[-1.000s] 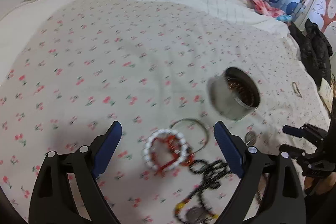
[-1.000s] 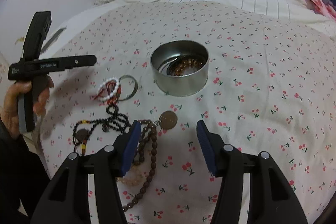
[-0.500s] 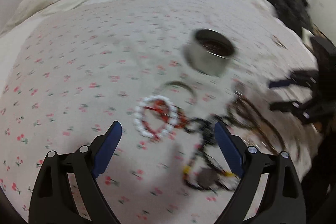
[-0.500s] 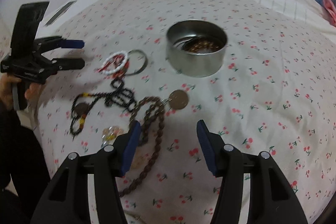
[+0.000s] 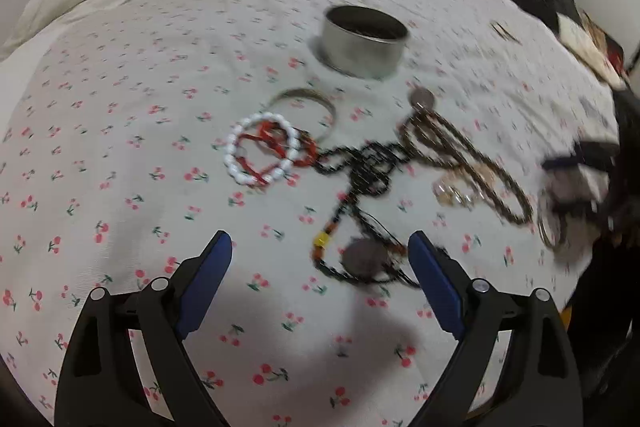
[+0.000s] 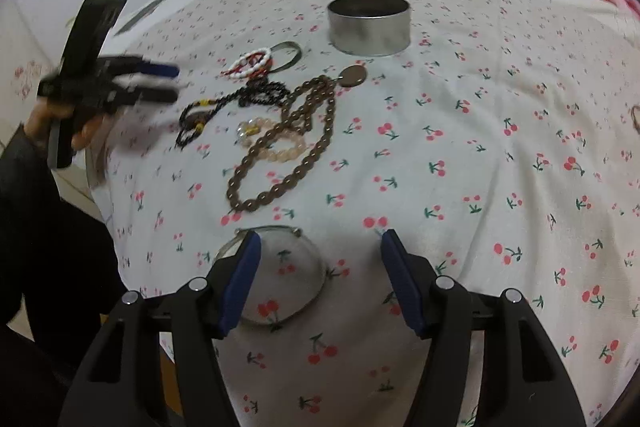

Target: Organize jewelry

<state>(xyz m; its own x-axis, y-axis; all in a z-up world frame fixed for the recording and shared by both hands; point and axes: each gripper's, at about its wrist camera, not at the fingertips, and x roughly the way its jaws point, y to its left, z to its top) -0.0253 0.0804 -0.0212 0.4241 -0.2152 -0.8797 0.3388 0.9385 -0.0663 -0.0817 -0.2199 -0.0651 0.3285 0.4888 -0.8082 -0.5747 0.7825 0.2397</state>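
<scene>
Left wrist view: the left gripper [image 5: 320,255] hangs over a cherry-print sheet [image 5: 120,187] with its jaws wide apart and nothing between the pads. Just ahead of its right finger lies a black bead string [image 5: 360,179] with a yellow bead and a dark disc [image 5: 362,259]. Farther on sits a white bead bracelet [image 5: 262,149] laid over a red one [image 5: 280,147], with a thin metal bangle [image 5: 308,103] touching them behind. To the right, a brown bead necklace [image 5: 460,155] runs up to a round pendant [image 5: 422,98]; a pale bracelet [image 5: 454,193] lies against it. A round tin [image 5: 364,43] stands upright beyond the pile, apart from it. The right gripper shows blurred at the right edge [image 5: 568,179].

Right wrist view: the right gripper [image 6: 320,255] has its jaws opening, the pads pressing on nothing. A thin wire bangle [image 6: 316,263] lies flat on the sheet [image 6: 480,147] under the left finger, partly between the fingers. Ahead are the brown necklace [image 6: 288,147], pale bracelet [image 6: 280,149], black string [image 6: 240,99], white bracelet [image 6: 250,61] and metal bangle [image 6: 294,55]. The tin [image 6: 370,27] stands behind them. At left, a hand [image 6: 60,123] holds the left gripper [image 6: 160,83], blurred, jaws apart, above the sheet's edge.
</scene>
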